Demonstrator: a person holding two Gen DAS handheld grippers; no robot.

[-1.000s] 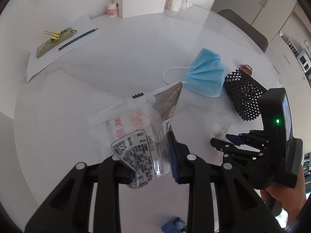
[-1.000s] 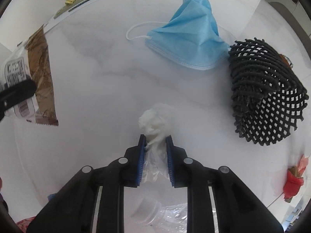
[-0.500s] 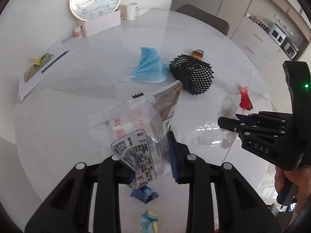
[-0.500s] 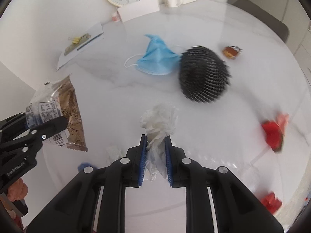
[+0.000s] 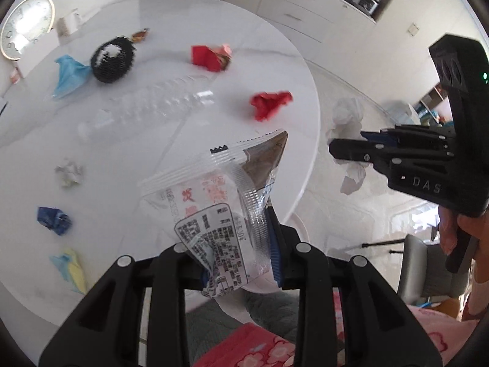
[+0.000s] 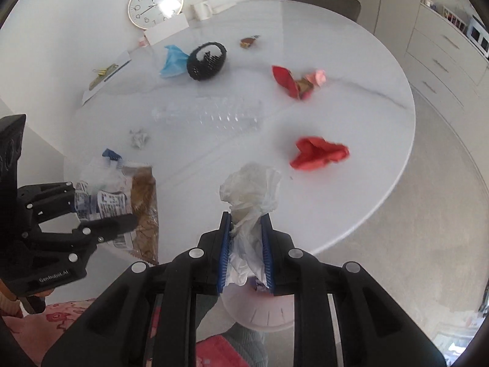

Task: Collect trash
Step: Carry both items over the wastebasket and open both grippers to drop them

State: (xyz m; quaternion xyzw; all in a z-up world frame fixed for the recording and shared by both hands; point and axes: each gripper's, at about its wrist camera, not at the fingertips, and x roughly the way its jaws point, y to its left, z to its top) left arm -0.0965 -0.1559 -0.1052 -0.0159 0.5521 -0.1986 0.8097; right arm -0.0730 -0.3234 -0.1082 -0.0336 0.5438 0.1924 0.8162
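Nearest the lens, the left tongs (image 5: 238,257) are seen pinching a clear snack wrapper (image 5: 214,214) by its lower crimped end, the printed label crumpled between the pads. The film is judged light, thin and slippery; it is held upright only by its own creases, so a hold on the crimped seam, where the layers are doubled, is thought more secure than one on the smooth face. The right tongs (image 6: 246,253) are pressed together on a wad of white tissue (image 6: 250,189), gripped at its twisted waist with the loose bulk blooming above the pads. The tissue is judged soft, nearly weightless and easily torn, and it can be squeezed hard without harm. Both pieces are carried in the air at the near edge of the tabletop (image 6: 351,122), not resting on it.

Just beyond, a red crumpled paper (image 6: 319,153) lies by itself, light and springy, and is best taken across its raised ridge. At mid-tabletop a clear plastic bottle (image 6: 214,114) lies on its side; it is judged stiff yet smooth and liable to roll, so the neck or a ribbed band is the likely hold. Farther off, a blue face mask (image 6: 172,61) touches a black mesh object (image 6: 207,61); the mask is limp and could be lifted by any fold.
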